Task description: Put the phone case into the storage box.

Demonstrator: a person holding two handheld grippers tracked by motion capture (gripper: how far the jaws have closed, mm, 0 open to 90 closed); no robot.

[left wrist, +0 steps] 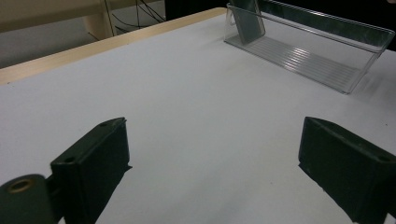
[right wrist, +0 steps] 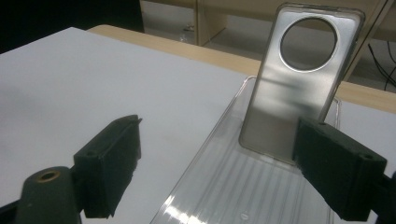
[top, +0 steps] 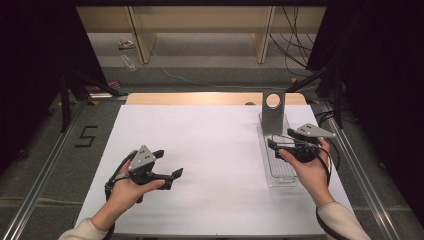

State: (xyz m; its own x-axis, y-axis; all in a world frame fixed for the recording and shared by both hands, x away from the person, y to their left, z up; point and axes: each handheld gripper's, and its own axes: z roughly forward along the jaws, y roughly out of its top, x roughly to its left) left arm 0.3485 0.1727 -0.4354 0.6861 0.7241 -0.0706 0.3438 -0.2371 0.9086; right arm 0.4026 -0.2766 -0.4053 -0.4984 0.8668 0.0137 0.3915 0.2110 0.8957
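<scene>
The right gripper (top: 281, 139) hangs over the clear tray (right wrist: 219, 186), its fingers (right wrist: 109, 165) spread wide and pinching nothing. Ahead of those fingers, nearer the right-hand one, the phone case (right wrist: 294, 88) stands upright in the tray's far end, leaning back against its wall. The left gripper (top: 167, 164) hovers above the bare white table (top: 210, 140), fingers (left wrist: 93, 163) also spread, with the tray well beyond them.
</scene>
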